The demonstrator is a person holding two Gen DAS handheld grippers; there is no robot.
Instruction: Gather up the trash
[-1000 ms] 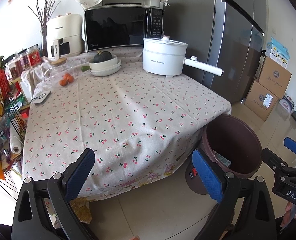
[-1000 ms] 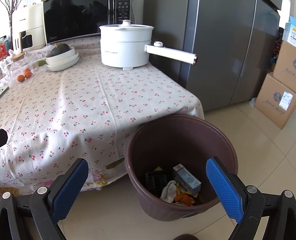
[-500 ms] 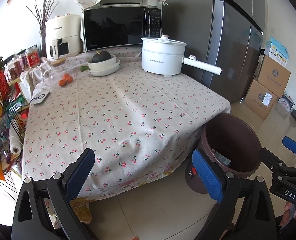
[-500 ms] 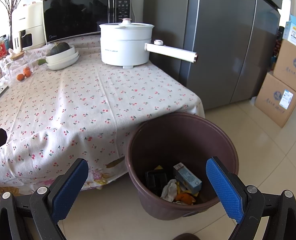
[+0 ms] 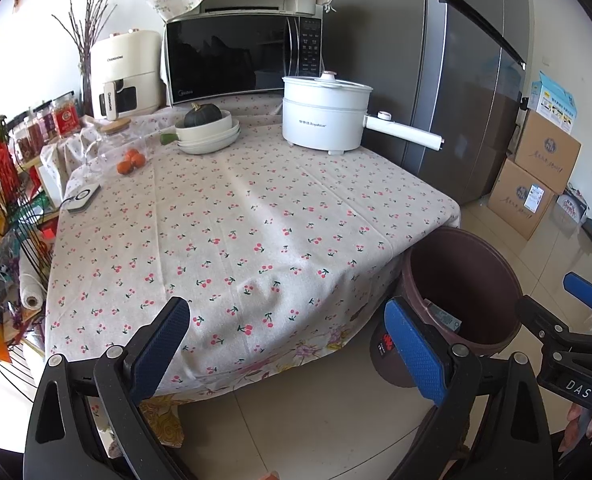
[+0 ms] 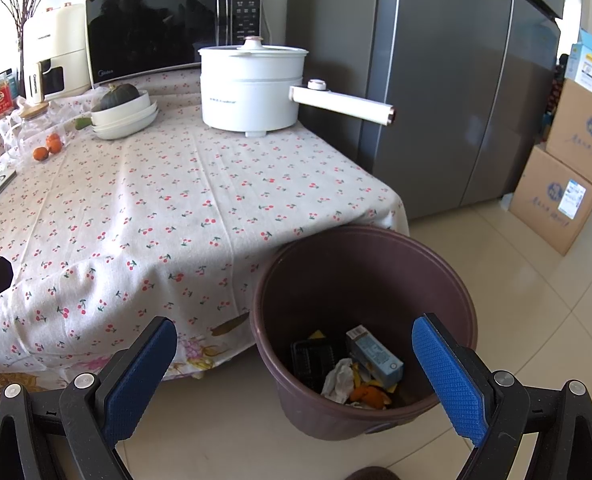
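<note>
The brown trash bin [image 6: 364,320] stands on the tiled floor in the lower centre of the right wrist view, tucked against the table's near corner, its rim partly under the hanging cherry-print tablecloth [image 6: 168,216]. Inside lie a light blue carton [image 6: 376,354], a crumpled white tissue [image 6: 338,378], orange peel [image 6: 370,394] and a black plastic tray [image 6: 314,358]; the print on the carton is too small to read, and the bin's bottom is half hidden by its front wall. In the left wrist view the bin [image 5: 462,280] sits at lower right, its contents mostly out of sight.

The right gripper [image 6: 294,376] hovers over the bin with its blue pads spread wide, holding nothing. The left gripper [image 5: 292,352] is likewise wide open and empty, low in the frame before the table edge. A label reading "DAS" shows on the right gripper's body [image 5: 576,364] at the left view's right edge.

Farther back on the table, a white electric pot [image 5: 324,114] carries small writing that cannot be made out, and the microwave [image 5: 244,56] and a cream appliance [image 5: 126,74] bear small logos, also unclear. Stacked cardboard boxes [image 6: 576,168] at the right show blue printing.
</note>
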